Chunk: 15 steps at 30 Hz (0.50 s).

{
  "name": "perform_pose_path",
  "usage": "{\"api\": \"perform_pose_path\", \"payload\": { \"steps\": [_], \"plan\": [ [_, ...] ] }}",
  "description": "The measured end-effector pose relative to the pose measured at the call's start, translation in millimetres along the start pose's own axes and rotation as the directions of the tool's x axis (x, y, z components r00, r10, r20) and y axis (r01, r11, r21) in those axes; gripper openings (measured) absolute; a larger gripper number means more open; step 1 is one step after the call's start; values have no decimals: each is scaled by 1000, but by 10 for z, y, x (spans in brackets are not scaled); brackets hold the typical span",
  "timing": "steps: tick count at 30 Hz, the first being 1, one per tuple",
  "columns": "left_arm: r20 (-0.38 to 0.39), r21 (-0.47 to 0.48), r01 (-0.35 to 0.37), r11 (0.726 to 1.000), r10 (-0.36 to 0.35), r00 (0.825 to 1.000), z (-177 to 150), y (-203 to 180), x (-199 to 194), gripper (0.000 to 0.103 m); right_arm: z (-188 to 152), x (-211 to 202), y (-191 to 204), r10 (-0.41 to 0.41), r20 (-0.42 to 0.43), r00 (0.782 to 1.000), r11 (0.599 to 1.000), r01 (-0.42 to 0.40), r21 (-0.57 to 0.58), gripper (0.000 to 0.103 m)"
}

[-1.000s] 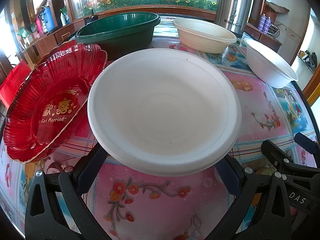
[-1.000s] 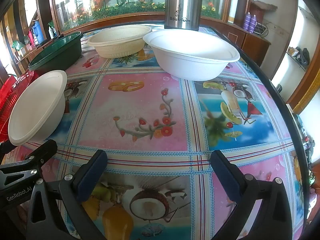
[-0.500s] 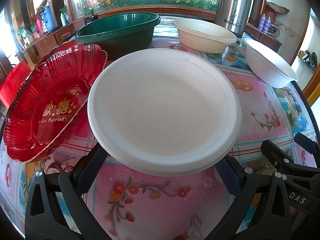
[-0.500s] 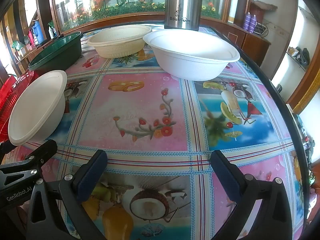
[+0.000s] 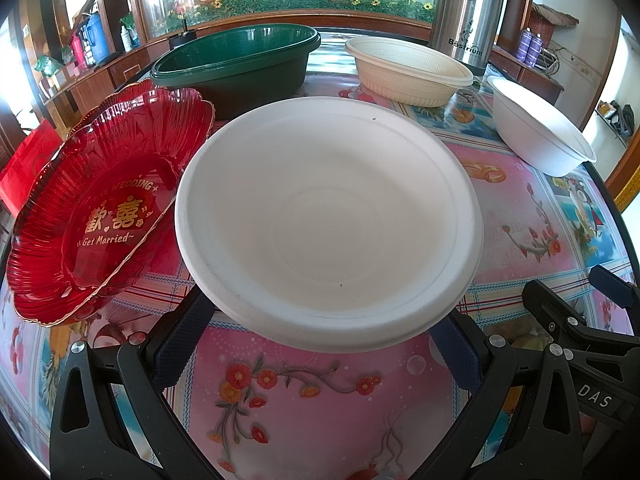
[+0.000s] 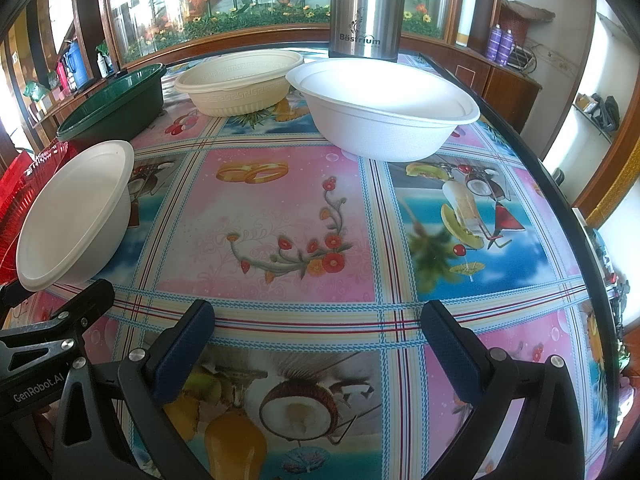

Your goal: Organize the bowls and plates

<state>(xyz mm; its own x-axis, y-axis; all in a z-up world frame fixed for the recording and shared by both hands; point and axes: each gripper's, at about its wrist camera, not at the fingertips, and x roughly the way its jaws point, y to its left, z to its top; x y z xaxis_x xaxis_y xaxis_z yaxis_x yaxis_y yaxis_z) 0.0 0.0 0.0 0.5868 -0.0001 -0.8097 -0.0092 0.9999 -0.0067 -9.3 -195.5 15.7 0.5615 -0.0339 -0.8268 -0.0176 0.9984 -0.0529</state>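
At the far left a red scalloped plate point(image 5: 100, 208) (gold wedding lettering in its well) is tilting up off the patterned tablecloth point(image 5: 304, 400), its right edge tucking behind the near white bowl point(image 5: 328, 220). Behind them a dark green basin point(image 5: 236, 64) is sitting, then a cream bowl point(image 5: 408, 70) with a key-pattern rim and a steel flask point(image 5: 468, 12) cut off at the top. At the far right a second white bowl point(image 6: 384, 108) is resting upright. The left gripper point(image 5: 320, 344) is spreading wide, the near bowl's tilted rim covering its fingertips, so contact is unclear. The right gripper point(image 6: 318, 336) is gaping wide over bare cloth, holding nothing.
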Motion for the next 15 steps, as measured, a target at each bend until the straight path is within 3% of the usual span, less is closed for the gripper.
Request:
{"api": "perform_pose_path", "payload": {
  "steps": [15],
  "plan": [
    [0,-6,-4,1000,4,1000,2,3,1,103,-1,-9,-2,1,1,1000,1000,-1,1,103]
  ]
}}
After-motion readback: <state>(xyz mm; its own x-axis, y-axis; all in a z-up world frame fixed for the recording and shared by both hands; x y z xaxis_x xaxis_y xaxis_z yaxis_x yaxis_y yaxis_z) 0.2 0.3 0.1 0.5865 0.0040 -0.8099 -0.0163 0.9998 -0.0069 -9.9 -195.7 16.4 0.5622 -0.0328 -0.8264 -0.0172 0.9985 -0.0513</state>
